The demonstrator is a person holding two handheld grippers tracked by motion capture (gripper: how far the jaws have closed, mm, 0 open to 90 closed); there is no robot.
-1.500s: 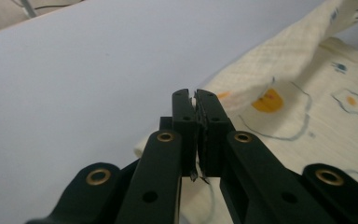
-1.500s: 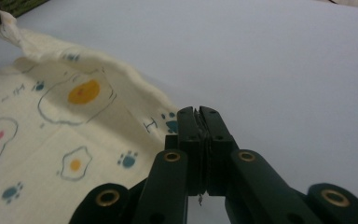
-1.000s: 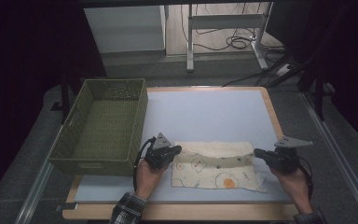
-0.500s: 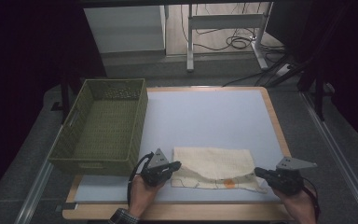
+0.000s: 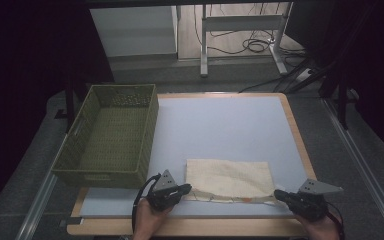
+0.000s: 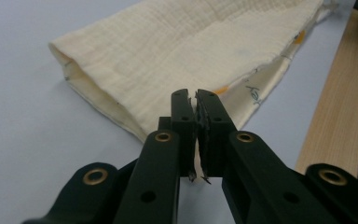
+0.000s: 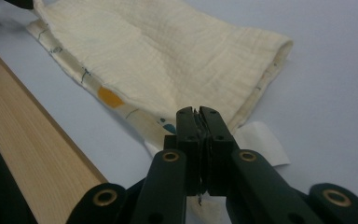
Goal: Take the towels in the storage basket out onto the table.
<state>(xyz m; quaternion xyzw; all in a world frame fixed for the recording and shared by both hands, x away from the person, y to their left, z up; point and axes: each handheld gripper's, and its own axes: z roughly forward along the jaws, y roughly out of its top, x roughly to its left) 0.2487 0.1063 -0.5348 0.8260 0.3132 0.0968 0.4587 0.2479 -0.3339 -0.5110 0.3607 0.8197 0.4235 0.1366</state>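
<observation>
A cream muslin cloth [image 5: 230,177] lies folded in two near the front of the blue-grey table top [image 5: 220,125]. Its plain side faces up and a strip of the printed side shows along the near edge. My left gripper [image 5: 189,189] is at the cloth's near left corner, and in the left gripper view [image 6: 196,95] it is shut on a thin edge of the cloth [image 6: 191,42]. My right gripper [image 5: 276,194] is at the near right corner. In the right gripper view [image 7: 197,112] it is likewise shut on the edge of the cloth [image 7: 168,51], beside a small white label [image 7: 261,140].
A green woven basket [image 5: 152,115] stands on the left side of the table, just beyond my left gripper. The table's wooden front rim [image 6: 335,107] [image 7: 28,144] runs close behind both grippers. Metal rails flank the table.
Both grippers have come toward the front edge and lower with the cloth's edge in them. The cloth now lies folded, with its printed face and orange spot covered.
</observation>
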